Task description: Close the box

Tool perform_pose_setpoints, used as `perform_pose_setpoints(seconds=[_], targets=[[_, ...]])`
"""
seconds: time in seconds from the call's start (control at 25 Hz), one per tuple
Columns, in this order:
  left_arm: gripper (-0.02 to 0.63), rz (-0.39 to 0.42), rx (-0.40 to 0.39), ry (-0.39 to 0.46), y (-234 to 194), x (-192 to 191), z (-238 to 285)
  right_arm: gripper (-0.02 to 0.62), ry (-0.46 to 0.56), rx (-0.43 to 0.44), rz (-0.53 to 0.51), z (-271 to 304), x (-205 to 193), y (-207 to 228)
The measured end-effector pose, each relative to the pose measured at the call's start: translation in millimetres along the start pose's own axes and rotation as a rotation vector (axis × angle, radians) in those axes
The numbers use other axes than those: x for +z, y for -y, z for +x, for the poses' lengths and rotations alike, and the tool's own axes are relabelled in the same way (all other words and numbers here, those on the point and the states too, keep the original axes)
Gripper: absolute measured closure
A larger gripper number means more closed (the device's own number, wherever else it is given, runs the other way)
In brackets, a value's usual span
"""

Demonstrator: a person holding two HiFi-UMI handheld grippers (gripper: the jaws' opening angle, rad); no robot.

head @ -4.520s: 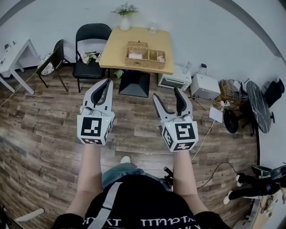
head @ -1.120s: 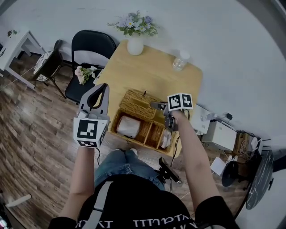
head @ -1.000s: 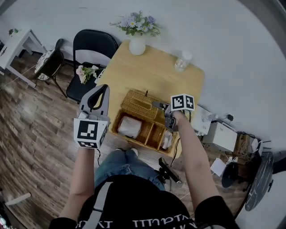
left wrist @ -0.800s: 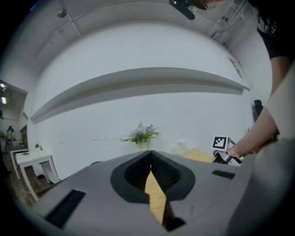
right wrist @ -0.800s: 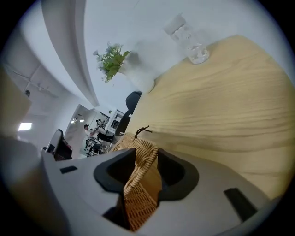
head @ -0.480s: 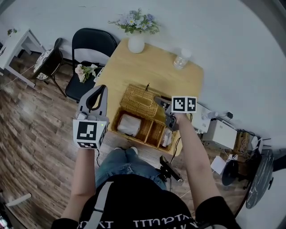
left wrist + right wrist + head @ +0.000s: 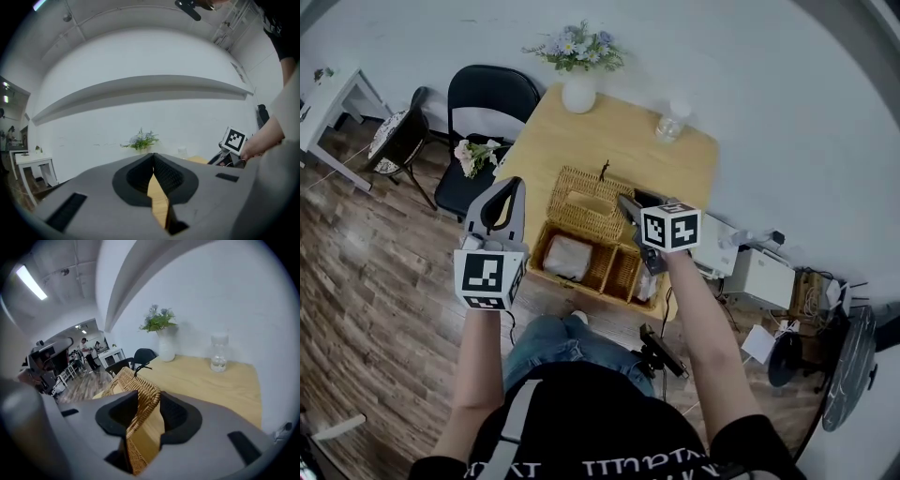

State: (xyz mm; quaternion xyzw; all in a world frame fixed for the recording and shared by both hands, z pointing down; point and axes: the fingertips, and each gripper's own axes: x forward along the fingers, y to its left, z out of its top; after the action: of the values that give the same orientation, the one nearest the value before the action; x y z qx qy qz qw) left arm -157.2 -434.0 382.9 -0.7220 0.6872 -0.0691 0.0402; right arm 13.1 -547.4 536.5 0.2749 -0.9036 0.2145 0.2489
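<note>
A wicker box [image 7: 540, 253] stands open at the near edge of the wooden table [image 7: 609, 141], with a white bundle [image 7: 567, 255] inside. Its woven lid [image 7: 584, 201] is hinged at the far side and tilts up off the table. My right gripper [image 7: 625, 204] grips the lid's right edge. Its jaws have just been closing, and in the right gripper view the wicker lid [image 7: 137, 386] fills the gap of the right gripper [image 7: 149, 397]. My left gripper [image 7: 508, 187] hovers left of the box, level. The left gripper [image 7: 153, 157] is shut on nothing.
A white vase of flowers [image 7: 578, 92] and a glass jar [image 7: 667, 124] stand at the table's far side. A black chair [image 7: 487, 103] is left of the table. White appliances [image 7: 759, 277] and cables lie on the floor to the right.
The right gripper has risen and rolled with the lid's edge in it, so the lid has lifted off the table. The left gripper has stayed where it was.
</note>
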Motion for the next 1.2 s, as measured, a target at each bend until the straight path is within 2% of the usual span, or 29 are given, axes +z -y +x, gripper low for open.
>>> perform_pose_setpoints(seconds=[0.28, 0.48, 0.68, 0.92, 1.2], targets=[[0.594, 0.005, -0.028, -0.005, 4.9, 3.6, -14.0, 0.440, 0.032, -0.123, -0.122, -17.3, 9.0, -17.6], [0.595, 0.017, -0.054, 0.046, 5.2, 11.9, -24.5, 0.440, 0.058, -0.215, -0.195, -29.6, 13.4, -31.0], [0.594, 0.012, -0.085, 0.050, 1.1, 18.8, -37.7, 0.448, 0.075, -0.280, -0.249, -45.9, 13.3, -48.8], [0.595, 0.001, -0.116, 0.078, -2.6, 33.8, -51.1, 0.477, 0.058, -0.303, -0.248, -64.1, 9.4, -66.9], [0.595, -0.001, -0.153, 0.089, -1.2, 40.7, -61.6, 0.500, 0.005, -0.262, -0.249, -76.5, 1.0, -85.3]])
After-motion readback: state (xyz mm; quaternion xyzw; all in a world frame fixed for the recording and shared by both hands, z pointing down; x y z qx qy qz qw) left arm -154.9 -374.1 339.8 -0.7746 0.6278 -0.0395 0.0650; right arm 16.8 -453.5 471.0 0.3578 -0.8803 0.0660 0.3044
